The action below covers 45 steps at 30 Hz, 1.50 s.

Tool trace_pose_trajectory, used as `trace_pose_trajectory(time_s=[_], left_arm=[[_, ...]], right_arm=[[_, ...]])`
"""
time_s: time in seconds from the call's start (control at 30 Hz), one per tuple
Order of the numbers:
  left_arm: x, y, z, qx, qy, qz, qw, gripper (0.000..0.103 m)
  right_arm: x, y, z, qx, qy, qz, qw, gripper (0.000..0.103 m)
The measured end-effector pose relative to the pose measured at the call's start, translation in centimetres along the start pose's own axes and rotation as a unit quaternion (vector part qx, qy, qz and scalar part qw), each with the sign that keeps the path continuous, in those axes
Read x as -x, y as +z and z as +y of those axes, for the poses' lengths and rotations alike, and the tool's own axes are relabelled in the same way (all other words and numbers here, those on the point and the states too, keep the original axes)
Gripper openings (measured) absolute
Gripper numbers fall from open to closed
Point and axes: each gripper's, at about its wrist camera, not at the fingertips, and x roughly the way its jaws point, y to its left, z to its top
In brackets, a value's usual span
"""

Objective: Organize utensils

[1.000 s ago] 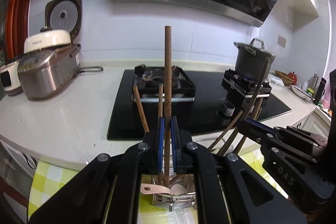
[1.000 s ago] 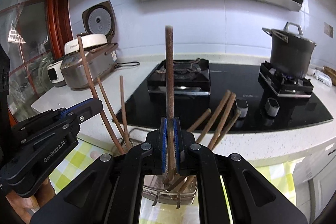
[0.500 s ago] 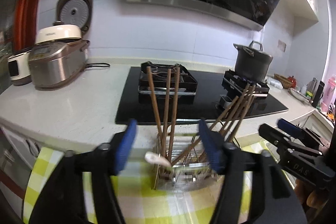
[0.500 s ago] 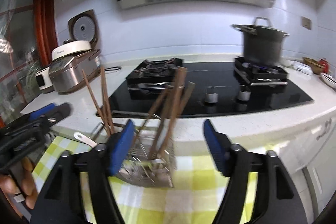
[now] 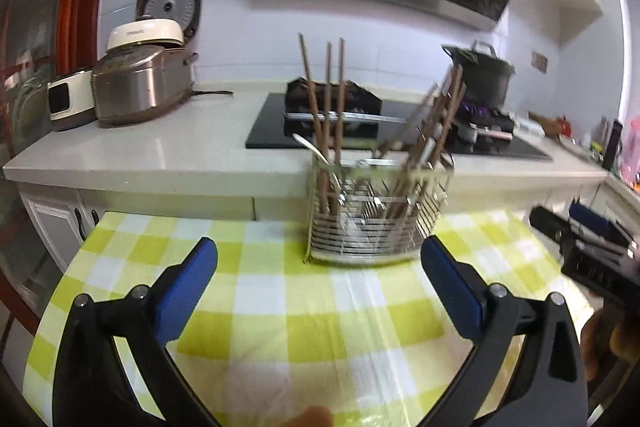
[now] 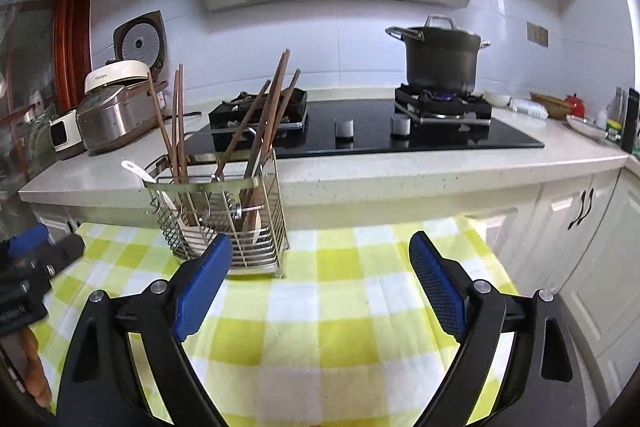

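The left gripper [image 5: 319, 281] and right gripper [image 6: 320, 277] are both opening with nothing between them. Beyond, mid-frame, the wire caddy [image 6: 224, 219] on the checked tabletop [image 6: 344, 311] holds all visible chopsticks [image 6: 272, 107]; sorting looks nearly done.

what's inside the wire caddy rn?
Wire caddy: three brown chopsticks standing at its left side, more chopsticks leaning right, and a white spoon poking out over the left rim. Lower ends blur behind the wires; can't see what lies at the bottom.

Shiny metal wire rack [image 6: 224, 223] holds matt wooden chopsticks [image 6: 178, 123].
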Motion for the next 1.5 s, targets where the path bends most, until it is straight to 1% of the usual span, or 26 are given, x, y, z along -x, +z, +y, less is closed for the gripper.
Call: trace_pose_trajectory(time_s=[0.13, 0.2, 0.37, 0.47, 0.7, 1.5], left_arm=[[-0.6, 0.3, -0.5, 0.003, -0.005, -0.005, 1.0000, 0.098], [-1.0, 0.7, -0.5, 0.006, 0.002, -0.008, 0.9999, 0.098], [-1.8, 1.5, -0.2, 0.013, 0.008, -0.012, 0.9998, 0.098], [-2.1, 1.8, -0.1, 0.017, 0.007, -0.012, 0.9998, 0.098], [-2.6, 2.1, -0.2, 0.012, 0.005, -0.011, 0.9999, 0.099], [-2.7, 2.0, -0.1, 0.016, 0.004, -0.009, 0.9998, 0.099]], right_arm=[[-0.6, 0.2, 0.5, 0.012, 0.002, -0.005, 1.000, 0.084], [-1.1, 0.4, 0.5, 0.011, 0.010, -0.003, 1.000, 0.084], [-1.8, 0.7, 0.4, 0.010, 0.012, -0.001, 1.000, 0.084], [-2.4, 0.7, 0.0, 0.000, 0.016, 0.004, 1.000, 0.084], [-3.2, 0.7, 0.0, -0.001, 0.017, 0.008, 1.000, 0.084], [-3.2, 0.6, 0.2, 0.003, 0.021, 0.012, 1.000, 0.084]])
